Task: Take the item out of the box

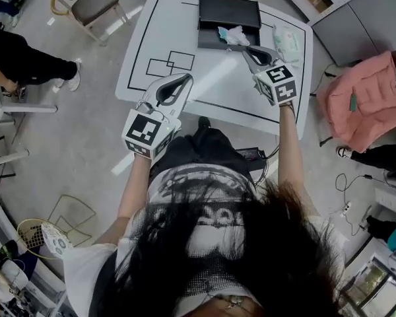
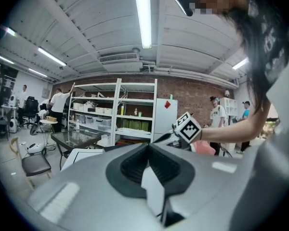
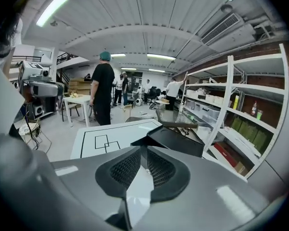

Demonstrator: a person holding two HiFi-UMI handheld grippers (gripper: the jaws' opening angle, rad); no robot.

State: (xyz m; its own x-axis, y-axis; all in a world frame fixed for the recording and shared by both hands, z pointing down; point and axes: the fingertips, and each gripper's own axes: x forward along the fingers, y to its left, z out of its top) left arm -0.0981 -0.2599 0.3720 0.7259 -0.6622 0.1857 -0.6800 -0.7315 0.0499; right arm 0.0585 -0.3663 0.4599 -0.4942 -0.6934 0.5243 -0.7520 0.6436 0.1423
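A black box (image 1: pixel 219 20) stands open at the far side of the white table (image 1: pixel 204 78), its lid raised behind it. A crumpled pale teal-and-white item (image 1: pixel 232 35) lies in the box at its right front. My right gripper (image 1: pixel 249 50) points at the box from the right, tips just short of the item and not touching it. In the right gripper view its jaws (image 3: pixel 146 150) stand a narrow slit apart with nothing between them, the box (image 3: pixel 176 139) just ahead. My left gripper (image 1: pixel 185 79) hovers over the table's near middle, shut and empty.
A white packet (image 1: pixel 289 41) lies on the table right of the box. Black outlined squares (image 1: pixel 170 63) mark the tabletop. A pink cloth (image 1: pixel 363 101) lies to the right, a chair (image 1: pixel 92 2) at far left. People stand nearby, and shelves (image 3: pixel 241 114) line the wall.
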